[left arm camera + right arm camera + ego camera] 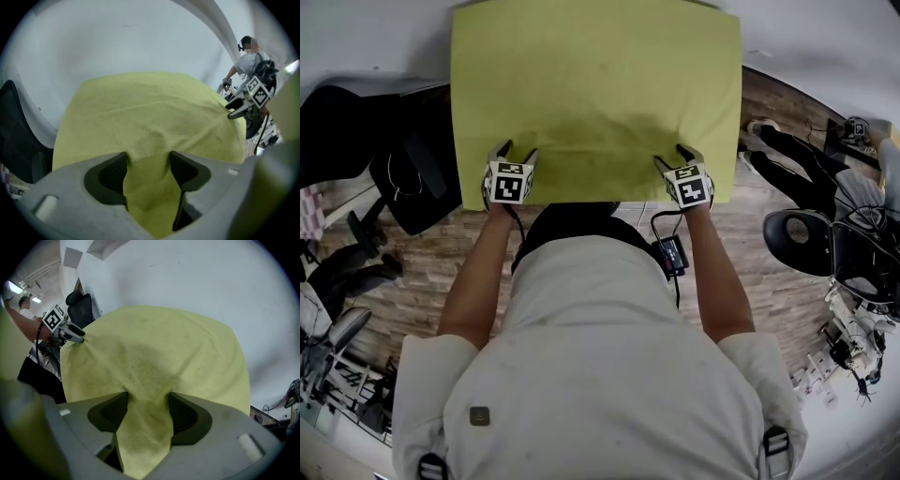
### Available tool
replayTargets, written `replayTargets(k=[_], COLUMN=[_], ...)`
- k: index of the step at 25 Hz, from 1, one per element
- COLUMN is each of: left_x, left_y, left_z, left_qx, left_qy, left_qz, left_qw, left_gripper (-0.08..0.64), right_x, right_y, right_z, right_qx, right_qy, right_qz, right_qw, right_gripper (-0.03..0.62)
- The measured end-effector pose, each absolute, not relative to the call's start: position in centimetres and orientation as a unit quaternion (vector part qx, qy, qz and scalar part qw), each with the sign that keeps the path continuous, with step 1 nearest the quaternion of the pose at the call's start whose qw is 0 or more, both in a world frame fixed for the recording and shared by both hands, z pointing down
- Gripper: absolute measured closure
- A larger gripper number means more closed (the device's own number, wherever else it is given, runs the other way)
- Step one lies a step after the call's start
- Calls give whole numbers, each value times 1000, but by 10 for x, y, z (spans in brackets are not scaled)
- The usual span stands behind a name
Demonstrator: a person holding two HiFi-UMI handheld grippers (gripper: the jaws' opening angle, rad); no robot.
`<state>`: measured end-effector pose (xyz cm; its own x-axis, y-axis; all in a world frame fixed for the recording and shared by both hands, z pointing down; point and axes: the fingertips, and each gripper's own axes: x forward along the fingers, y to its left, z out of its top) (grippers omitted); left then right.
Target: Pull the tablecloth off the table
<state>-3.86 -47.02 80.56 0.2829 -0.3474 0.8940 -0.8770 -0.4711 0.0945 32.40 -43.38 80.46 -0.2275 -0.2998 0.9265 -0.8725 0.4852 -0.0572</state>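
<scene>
Fingers (105,178) of the left gripper (148,158) are clamped on a bunched fold of the yellow-green fabric tablecloth (595,84), which lies spread over the table (itself fully covered). The right gripper (147,397) pinches the near edge likewise. A jerky or uneven pull could slip a fold from the pads, or skew the cloth so that it snags on a corner.

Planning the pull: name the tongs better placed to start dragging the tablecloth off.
Right, marginally. Both grip the tablecloth at its near edge, but cloth fills the right tongs fully, while a dark gap shows inside the left tongs. Pulling with both looks best.
</scene>
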Motion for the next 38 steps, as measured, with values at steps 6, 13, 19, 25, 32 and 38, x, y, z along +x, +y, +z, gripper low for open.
replayTargets(k=[6, 13, 19, 25, 32, 38], left_x=[-33, -13, -17, -20, -38, -42], left_y=[-475, -477, -476, -475, -465, -448], left_z=[805, 805, 807, 793, 745, 697], left_qx=[743, 765, 761, 752, 752, 762], left_qy=[-412, -392, -405, -433, -478, -501], left_qz=[431, 434, 420, 381, 304, 255], left_qw=[304, 270, 283, 320, 336, 322], left_gripper=[359, 554, 555, 557, 554, 554], right_x=[314, 294, 289, 288, 265, 251], right_y=[-438, -443, -442, -444, -437, -422], right_z=[804, 803, 806, 782, 719, 672], right_qx=[397, 376, 375, 399, 390, 387], right_qy=[-733, -745, -751, -760, -801, -829], right_qz=[294, 256, 255, 275, 250, 225], right_qw=[468, 488, 480, 433, 379, 335], right_gripper=[387, 533, 574, 575, 575, 575])
